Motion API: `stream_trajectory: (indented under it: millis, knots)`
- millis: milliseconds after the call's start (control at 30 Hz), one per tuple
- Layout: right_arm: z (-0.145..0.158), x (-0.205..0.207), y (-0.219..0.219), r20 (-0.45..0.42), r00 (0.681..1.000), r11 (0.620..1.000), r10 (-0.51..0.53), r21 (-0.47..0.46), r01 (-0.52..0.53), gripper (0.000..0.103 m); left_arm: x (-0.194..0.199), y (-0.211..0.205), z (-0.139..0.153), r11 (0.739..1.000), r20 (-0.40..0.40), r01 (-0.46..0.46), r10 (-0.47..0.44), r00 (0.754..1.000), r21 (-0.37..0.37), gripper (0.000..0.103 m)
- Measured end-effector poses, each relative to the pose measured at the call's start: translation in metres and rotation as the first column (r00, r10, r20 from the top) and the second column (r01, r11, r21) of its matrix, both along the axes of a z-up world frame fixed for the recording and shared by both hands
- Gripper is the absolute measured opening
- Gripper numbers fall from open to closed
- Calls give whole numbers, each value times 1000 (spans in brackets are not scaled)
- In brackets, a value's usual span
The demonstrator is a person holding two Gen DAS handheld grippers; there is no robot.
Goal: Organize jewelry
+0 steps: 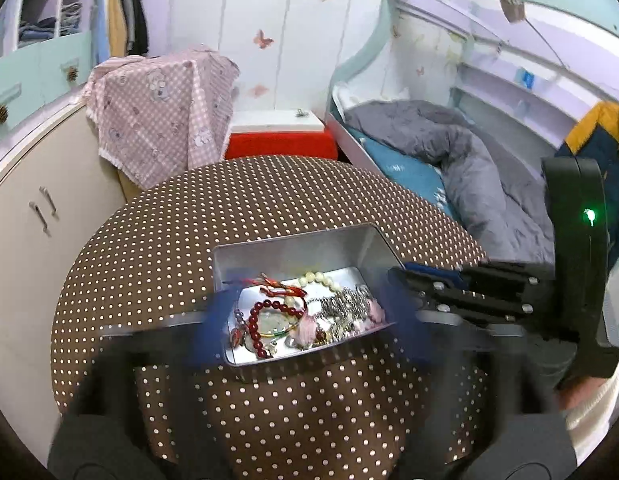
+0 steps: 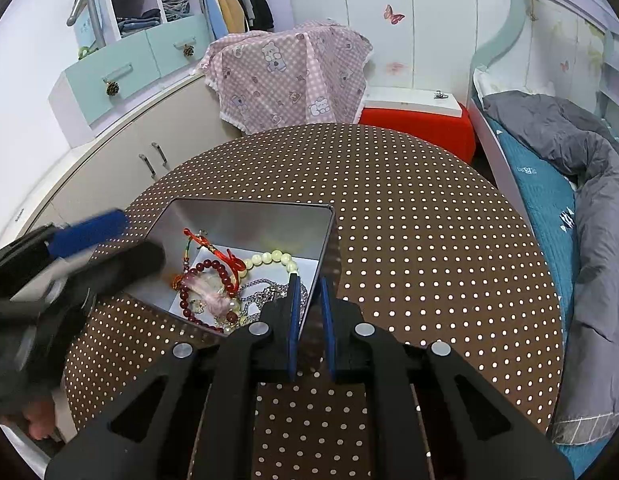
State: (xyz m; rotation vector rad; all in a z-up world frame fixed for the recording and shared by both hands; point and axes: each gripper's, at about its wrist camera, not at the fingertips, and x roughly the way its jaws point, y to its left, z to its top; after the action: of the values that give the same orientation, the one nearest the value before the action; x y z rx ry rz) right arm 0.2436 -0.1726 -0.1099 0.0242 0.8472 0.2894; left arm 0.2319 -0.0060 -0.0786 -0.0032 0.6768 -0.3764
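Your left gripper (image 1: 309, 320) hangs jaws wide and empty over the tin (image 2: 325, 240) of tangled jewelry (image 2: 229, 280) on the desk (image 2: 429, 240), right gripper (image 2: 309, 304) clamped on its rim: snag one strand, several lift.

A round bench (image 2: 409, 208) carries everything, covered in a brown cloth with white polka dots (image 1: 157, 240). One thing lies directly on it: an open rectangular metal tin (image 2: 245, 220), set toward the near left edge, its right wall at about the bench's middle. The cloth beyond it shows bare to the far edge.
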Motion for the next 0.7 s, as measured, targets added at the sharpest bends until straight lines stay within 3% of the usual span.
stream_trajectory:
  millis: [533, 600, 633, 667, 700]
  knots:
    - [-1, -3, 2, -9, 1000, 1000, 4, -2, -4, 12, -3, 4, -3, 1000, -10, -16, 17, 1000, 13, 79]
    - [1, -5, 3, -11, 1000, 1000, 11, -5, -11, 20, -4, 6, -3, 1000, -11, -24, 24, 1000, 12, 79]
    - [2, -8, 4, -7, 1000, 1000, 13, -7, -13, 37, -5, 7, -2, 999, -8, -38, 38, 999, 14, 79]
    - [3, -9, 4, -2, 1000, 1000, 10, -8, -10, 61, -6, 8, -2, 999, -5, -46, 46, 999, 15, 79]
    - [5, -12, 4, 9, 1000, 1000, 8, -11, -8, 68, -7, 8, -3, 999, -5, -46, 47, 999, 16, 79]
